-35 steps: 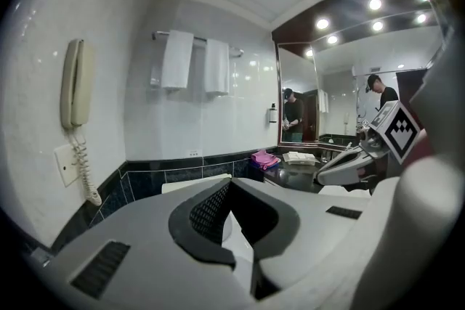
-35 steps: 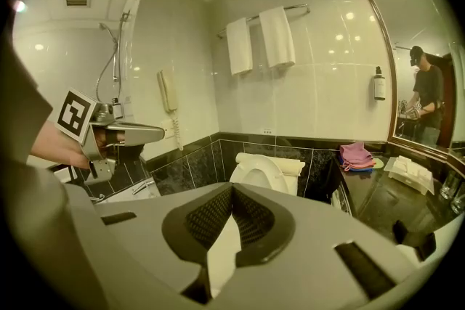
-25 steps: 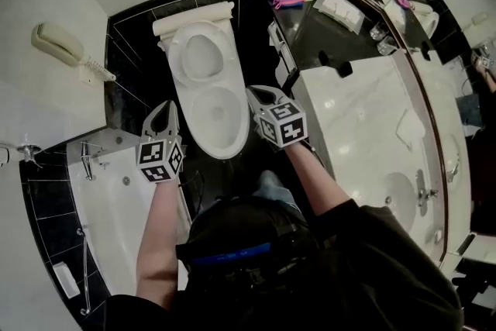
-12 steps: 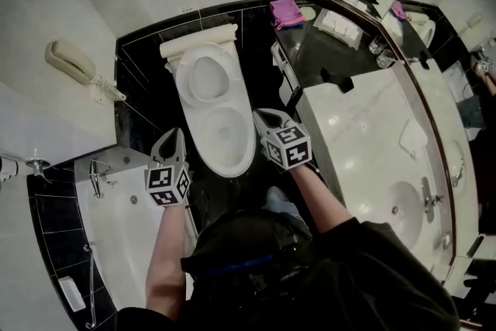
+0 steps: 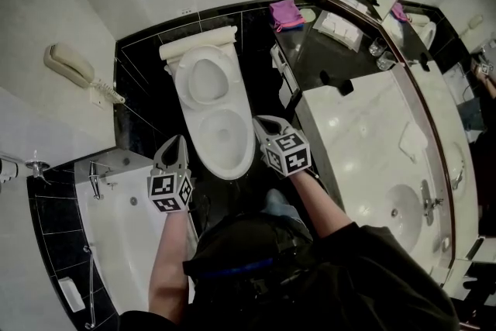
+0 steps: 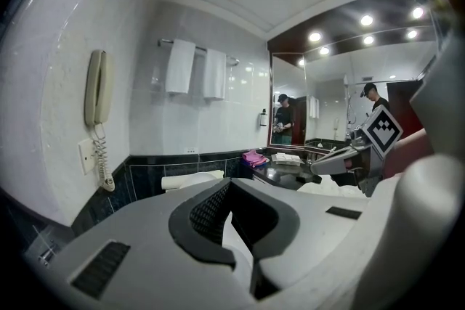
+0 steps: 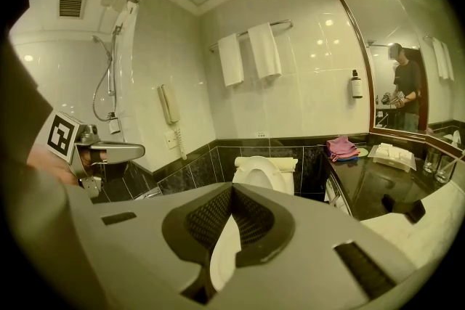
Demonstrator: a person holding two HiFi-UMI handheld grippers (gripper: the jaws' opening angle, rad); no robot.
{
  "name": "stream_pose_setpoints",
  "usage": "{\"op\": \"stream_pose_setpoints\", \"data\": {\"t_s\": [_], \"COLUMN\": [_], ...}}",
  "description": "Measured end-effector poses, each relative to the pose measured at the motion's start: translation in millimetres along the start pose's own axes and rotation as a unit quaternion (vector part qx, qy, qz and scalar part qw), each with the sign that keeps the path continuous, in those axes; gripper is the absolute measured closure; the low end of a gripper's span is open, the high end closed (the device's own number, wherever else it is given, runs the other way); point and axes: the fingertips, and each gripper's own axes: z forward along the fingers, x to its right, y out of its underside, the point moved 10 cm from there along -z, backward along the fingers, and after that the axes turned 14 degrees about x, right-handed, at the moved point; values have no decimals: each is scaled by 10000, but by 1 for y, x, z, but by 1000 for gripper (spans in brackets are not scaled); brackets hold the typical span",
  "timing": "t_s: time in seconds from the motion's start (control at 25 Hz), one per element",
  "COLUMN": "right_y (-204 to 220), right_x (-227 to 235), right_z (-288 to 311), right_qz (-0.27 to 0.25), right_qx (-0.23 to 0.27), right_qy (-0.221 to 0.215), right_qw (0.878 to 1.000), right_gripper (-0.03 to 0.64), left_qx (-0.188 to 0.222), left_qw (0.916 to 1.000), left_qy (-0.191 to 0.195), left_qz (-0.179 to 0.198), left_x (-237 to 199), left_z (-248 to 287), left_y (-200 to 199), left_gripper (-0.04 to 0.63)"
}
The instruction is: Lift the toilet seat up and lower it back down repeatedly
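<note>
I hold both forearms stretched forward, with the left gripper (image 5: 175, 142) and the right gripper (image 5: 263, 122) tipped slightly downward. One sits at each side of the toilet bowl (image 5: 226, 137), and neither touches it. The bathtub (image 5: 116, 221) lies just outside my left gripper and the marble counter (image 5: 364, 128) edge sits close outside my right, so the free room is ahead, over the bowl. Both pairs of jaws are pressed together on nothing, and the toilet seat (image 5: 203, 78) appears raised ahead of and between them, leaning back on the tank (image 5: 198, 41).
</note>
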Motion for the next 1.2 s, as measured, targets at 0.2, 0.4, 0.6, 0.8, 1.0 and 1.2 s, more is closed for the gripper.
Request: {"op": "stream_pose_setpoints", "data": {"t_s": [0.2,0.4,0.6,0.8,1.0,1.2], "right_y": [4,8,9,8,-6,-2], "right_x": [1,4,10,25,40,67], "right_z": [-3,-4,4,27,65,119], "right_qz": [-5,-29,-259,-545,-691,-1108], "right_qx": [-40,-117,-179,-325,-503,-768], "right_qy": [-35,-72,-101,-57,-329,-625], "right_qw": [10000,9999,9995,9980,9958,9889], "right_gripper": [601,600,600,595,526,467], "left_qx": [-24,-82,-190,-326,-438,-585], "left_qw": [10000,9999,9997,9993,9988,9977], "left_qy": [-64,-94,-126,-132,-166,-260], "left_qz": [-17,-17,-44,-97,-171,-207], "left_x": [5,9,12,14,12,4], "left_z": [-2,0,7,27,59,98], "left_y": [3,5,12,20,32,51], "left_gripper": [607,607,607,607,607,607]}}
